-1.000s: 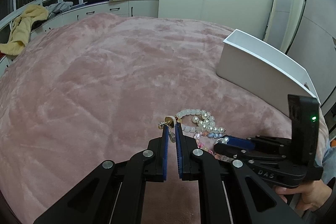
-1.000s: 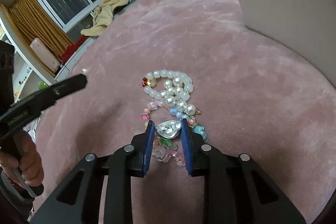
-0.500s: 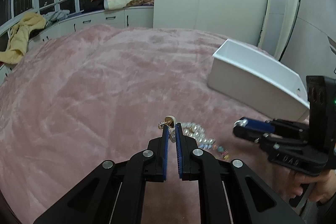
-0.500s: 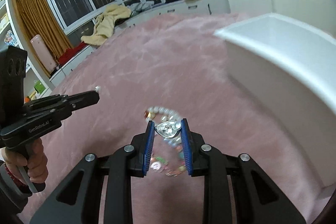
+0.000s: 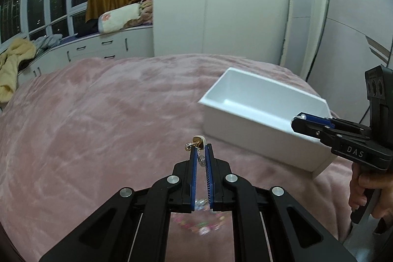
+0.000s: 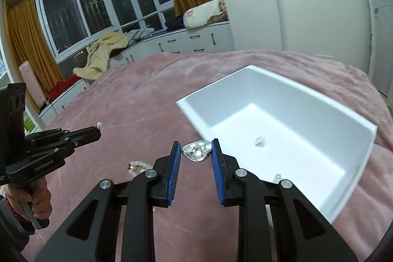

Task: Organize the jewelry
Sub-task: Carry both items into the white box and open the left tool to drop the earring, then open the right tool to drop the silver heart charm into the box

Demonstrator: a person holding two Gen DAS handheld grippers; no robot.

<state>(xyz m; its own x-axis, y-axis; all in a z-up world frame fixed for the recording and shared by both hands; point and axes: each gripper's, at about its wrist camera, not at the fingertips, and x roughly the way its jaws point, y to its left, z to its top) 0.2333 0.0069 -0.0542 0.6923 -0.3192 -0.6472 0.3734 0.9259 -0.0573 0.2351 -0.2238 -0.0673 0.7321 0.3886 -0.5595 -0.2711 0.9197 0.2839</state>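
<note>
Carry your right gripper [image 6: 196, 151] on past the box [image 6: 353, 176] rim before letting go, so the silver charm [image 6: 196, 152] falls inside, not on the blanket [image 6: 137, 90]. Its jaws clamp the charm just at that near rim. Your left gripper [image 5: 202, 154], left of the box, pinches a gold earring [image 5: 196, 142], nearly closed.

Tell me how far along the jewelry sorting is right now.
Early. The white box holds only a small clear piece. In hand: the right gripper grips a silver heart pendant near the box, the left gripper a gold charm. Pearls remain on the pink blanket.
</note>
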